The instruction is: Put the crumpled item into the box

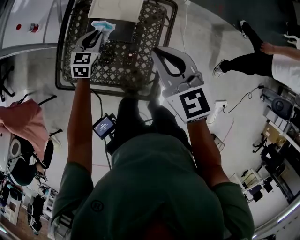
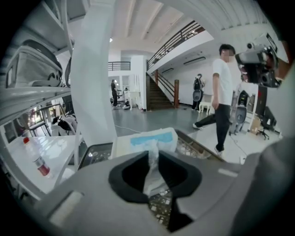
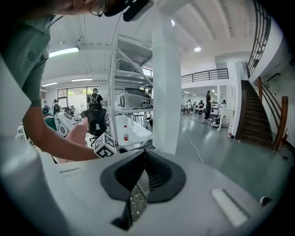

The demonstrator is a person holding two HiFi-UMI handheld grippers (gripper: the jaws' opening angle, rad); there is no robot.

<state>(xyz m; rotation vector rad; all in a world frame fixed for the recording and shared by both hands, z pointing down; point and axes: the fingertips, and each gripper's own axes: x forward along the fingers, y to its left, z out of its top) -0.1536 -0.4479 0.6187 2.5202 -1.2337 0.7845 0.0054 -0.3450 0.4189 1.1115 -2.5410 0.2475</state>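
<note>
Left gripper [image 1: 97, 33]: jaws nipped narrowly on crumpled item [image 1: 103, 25], which stuck out ahead of the tips, presumably for dropping into box [image 1: 119, 10] just beyond. Right gripper [image 1: 157, 51]: jaws together, empty, idle alongside.

big white pillar [image 2: 94, 78] up close on the left, dark staircase [image 2: 161, 90] climbing behind it. person [image 2: 221, 92] in a white shirt and dark trousers mid-stride on the grey floor [image 2: 152, 122]. white table [image 2: 60, 145] with a red-labelled bottle [image 2: 39, 163] on it. seen from the head view: small lit screen [image 1: 103, 126], white power strip [image 1: 219, 107], pink cloth [image 1: 23, 119] off left.
</note>
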